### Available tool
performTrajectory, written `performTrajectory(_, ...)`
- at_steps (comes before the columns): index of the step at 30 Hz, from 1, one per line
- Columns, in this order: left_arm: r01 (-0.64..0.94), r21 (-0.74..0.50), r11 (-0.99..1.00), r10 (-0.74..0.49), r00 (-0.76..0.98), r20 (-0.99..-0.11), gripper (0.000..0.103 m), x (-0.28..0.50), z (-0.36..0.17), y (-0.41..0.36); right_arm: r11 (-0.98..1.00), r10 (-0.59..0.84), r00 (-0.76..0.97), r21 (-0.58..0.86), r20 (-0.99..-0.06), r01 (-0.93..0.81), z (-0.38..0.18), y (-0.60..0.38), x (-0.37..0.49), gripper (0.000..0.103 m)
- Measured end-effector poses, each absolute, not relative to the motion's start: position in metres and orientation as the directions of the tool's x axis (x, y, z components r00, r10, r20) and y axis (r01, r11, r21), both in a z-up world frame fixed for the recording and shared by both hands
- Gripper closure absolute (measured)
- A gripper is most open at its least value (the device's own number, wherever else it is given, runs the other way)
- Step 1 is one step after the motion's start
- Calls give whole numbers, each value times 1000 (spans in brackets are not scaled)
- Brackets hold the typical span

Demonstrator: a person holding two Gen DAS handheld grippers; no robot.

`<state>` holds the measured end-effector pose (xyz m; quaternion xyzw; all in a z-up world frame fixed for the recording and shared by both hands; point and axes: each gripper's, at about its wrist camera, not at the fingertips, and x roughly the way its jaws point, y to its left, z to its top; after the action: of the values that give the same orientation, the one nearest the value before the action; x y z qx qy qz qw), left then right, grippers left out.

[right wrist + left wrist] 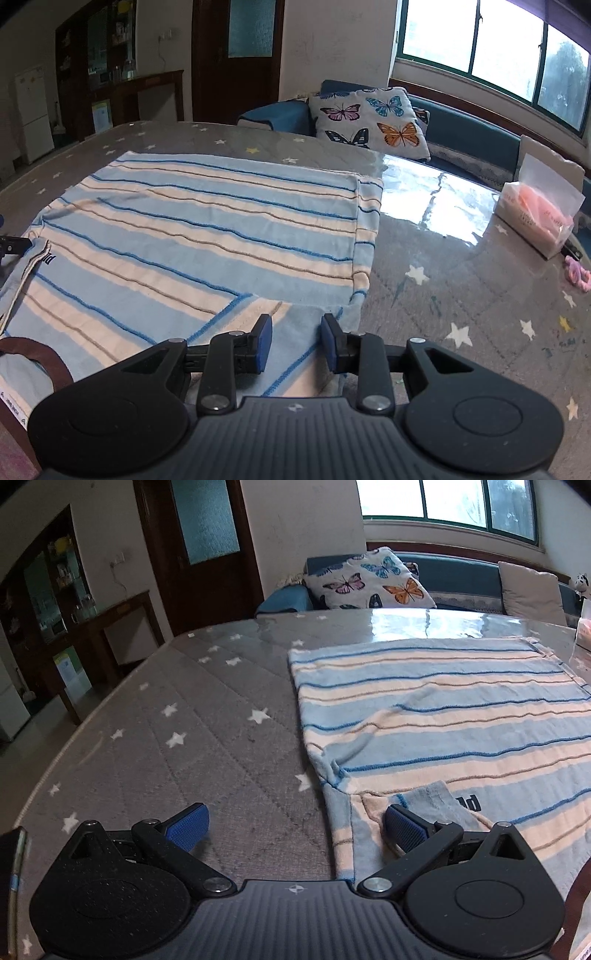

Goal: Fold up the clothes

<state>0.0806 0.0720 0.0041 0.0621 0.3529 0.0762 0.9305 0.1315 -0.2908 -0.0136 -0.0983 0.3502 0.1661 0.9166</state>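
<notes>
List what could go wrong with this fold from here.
1. The left tongs stand wide open, straddling the striped shirt's near edge; closing there might catch only a bit of fabric.
2. The right tongs are open over a folded-in sleeve; a grab may lift one layer and undo it.
3. The glossy table cover may let the shirt slide.

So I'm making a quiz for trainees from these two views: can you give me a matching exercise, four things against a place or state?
1 shirt
2 left tool
3 tissue pack
4 butterfly cushion

A on the sofa behind the table
B spread flat, striped
C wide open at the shirt's edge
D on the table, right of the shirt

Pairs: 1-B, 2-C, 3-D, 4-A
</notes>
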Motion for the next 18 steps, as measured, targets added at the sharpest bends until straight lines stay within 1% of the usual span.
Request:
performTrajectory(4,-77,181,980,178,741,-648,0,77,6,71,920,254,705,-60,-663,-388,-7,-291,122,69)
performTrajectory(8,-34,215,976,168,746,-644,0,68,5,64,906,265,686,-67,-678,-417,-8,-291,107,66)
performTrajectory(13,26,241,970,140,753,-644,0,48,4,54,884,268,676,-104,-687,-456,-11,-289,84,56)
performTrajectory(18,59,249,967,118,759,-641,0,26,2,48,871,276,673,-117,-686,-477,-12,-289,61,53)
